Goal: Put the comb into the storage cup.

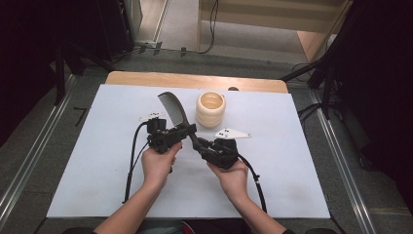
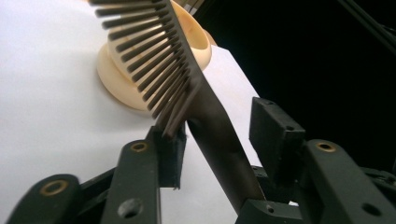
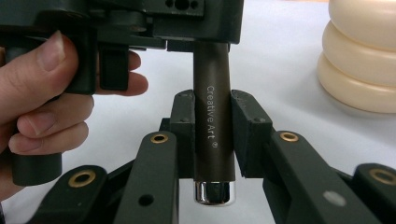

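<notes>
Dark toothed comb (image 1: 174, 108), smooth round handle; ribbed cream cup (image 1: 211, 109)

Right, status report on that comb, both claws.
Right claw shut on comb handle. Left claw around the handle near the teeth, one pad apart. Ribbed cream cup beside the comb, apart.

— What's the surface on my feed?
— I see a wooden table (image 1: 146, 78) under a white sheet (image 1: 97, 161).
— Anything resting on it?
— A cream ribbed holder (image 1: 211, 109), standing upright near the far edge.
</notes>
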A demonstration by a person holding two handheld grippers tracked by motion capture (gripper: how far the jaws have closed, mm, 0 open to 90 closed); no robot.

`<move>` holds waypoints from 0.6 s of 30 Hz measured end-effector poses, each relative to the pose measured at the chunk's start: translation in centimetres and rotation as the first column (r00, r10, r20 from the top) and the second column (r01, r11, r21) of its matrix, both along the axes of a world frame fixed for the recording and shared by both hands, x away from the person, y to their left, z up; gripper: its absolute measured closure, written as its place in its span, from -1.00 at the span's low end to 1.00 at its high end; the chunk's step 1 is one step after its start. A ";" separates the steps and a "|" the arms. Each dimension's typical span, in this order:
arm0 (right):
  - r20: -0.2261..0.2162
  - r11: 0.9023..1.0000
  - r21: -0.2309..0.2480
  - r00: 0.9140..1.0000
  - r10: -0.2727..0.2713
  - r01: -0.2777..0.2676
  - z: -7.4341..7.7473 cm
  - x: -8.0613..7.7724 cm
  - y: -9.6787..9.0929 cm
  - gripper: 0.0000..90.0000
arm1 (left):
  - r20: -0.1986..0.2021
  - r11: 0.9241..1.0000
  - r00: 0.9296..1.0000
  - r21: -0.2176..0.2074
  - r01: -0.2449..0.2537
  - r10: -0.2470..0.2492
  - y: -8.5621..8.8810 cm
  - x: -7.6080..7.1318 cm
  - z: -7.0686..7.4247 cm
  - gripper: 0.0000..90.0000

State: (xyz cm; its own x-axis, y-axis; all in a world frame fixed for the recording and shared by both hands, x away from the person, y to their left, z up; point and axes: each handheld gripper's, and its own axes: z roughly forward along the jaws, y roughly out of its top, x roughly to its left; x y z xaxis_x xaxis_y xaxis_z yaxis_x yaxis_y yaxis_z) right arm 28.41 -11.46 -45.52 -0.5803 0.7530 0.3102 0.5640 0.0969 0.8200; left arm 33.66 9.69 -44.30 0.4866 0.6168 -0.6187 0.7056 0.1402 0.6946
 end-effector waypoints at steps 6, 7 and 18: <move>-0.008 1.000 0.003 1.000 0.006 -0.006 -0.1 0.1 0.0 0.56 | -0.033 0.999 0.999 -0.035 0.005 -0.006 0.3 0.2 -0.2 0.47; -0.007 1.000 0.003 1.000 0.007 -0.007 -0.1 0.1 0.0 0.56 | -0.037 0.999 0.999 -0.040 0.008 -0.009 0.3 0.2 -0.2 0.48; -0.005 1.000 -0.004 1.000 0.028 -0.028 -0.3 0.3 0.0 0.56 | -0.085 0.995 0.996 -0.097 0.015 -0.024 0.7 0.5 -0.3 0.58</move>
State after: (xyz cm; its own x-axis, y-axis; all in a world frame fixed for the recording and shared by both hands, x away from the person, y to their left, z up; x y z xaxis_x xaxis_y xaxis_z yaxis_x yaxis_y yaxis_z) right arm 28.69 -11.47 -45.86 -0.5994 0.7379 0.3102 0.5651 0.1157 0.8169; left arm 34.12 10.41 -44.62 0.4403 0.5431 -0.7150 0.7653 0.1895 0.6151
